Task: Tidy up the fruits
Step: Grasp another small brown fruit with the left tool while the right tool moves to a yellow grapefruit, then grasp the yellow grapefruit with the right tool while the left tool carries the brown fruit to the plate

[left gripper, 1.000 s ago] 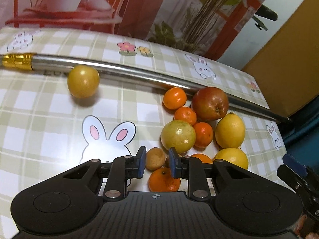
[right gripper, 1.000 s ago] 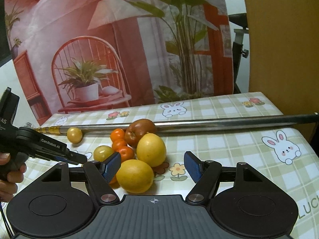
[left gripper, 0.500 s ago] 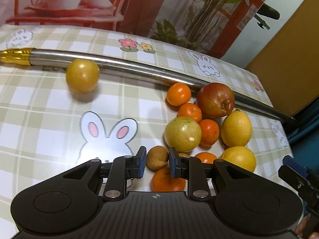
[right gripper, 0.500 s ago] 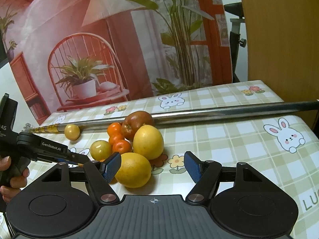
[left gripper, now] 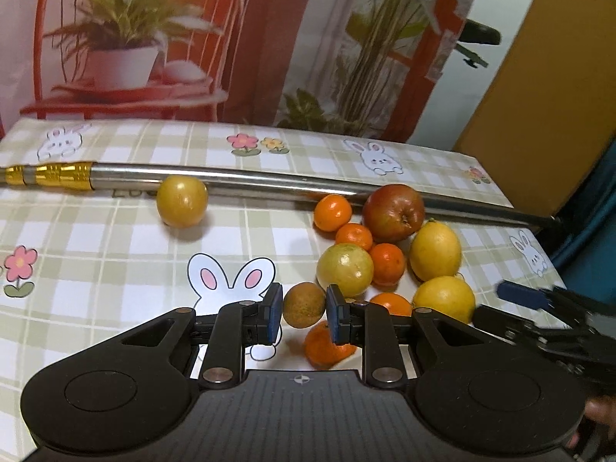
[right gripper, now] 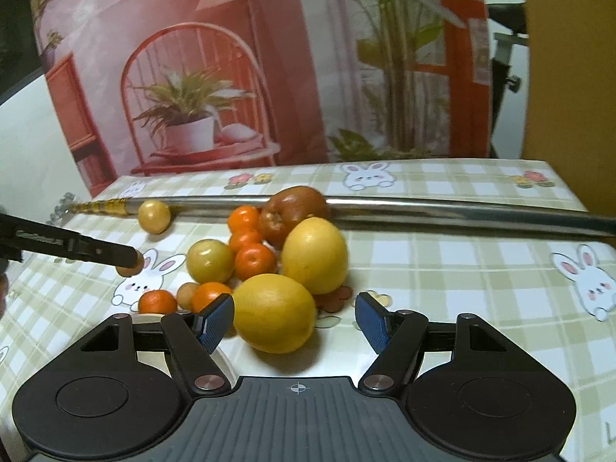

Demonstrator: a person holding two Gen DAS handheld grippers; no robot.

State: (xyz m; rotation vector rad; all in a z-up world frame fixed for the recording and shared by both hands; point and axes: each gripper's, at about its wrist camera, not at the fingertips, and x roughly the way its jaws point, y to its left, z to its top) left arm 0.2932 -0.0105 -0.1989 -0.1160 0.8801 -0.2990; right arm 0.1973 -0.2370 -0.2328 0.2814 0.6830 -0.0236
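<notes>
Two grippers on the go here. Our left gripper [left gripper: 303, 317] has its blue pads pinched on a small brown fruit [left gripper: 303, 300], and from the right wrist camera that fruit looks held just above the checked bunny tablecloth [left gripper: 96, 238]. Our right gripper [right gripper: 294, 321] is spread wide, holding nothing. A big yellow citrus [right gripper: 274, 312] sits on the cloth between its pads, closer to the left pad; we can't tell if it touches.

The rest of the pile is at about 1 o'clock from the left gripper: a yellow-green round fruit [left gripper: 344, 269], a few mandarins [left gripper: 332, 212], a red apple [left gripper: 393, 212] and a lemon [left gripper: 435, 251], all bunched up and touching. One more mandarin [left gripper: 327, 346] lies right under the left gripper's right finger. Off at 11 o'clock, a lone yellow fruit [left gripper: 181, 201] rests against a long metal pole [left gripper: 269, 183] that crosses the table at the back.
</notes>
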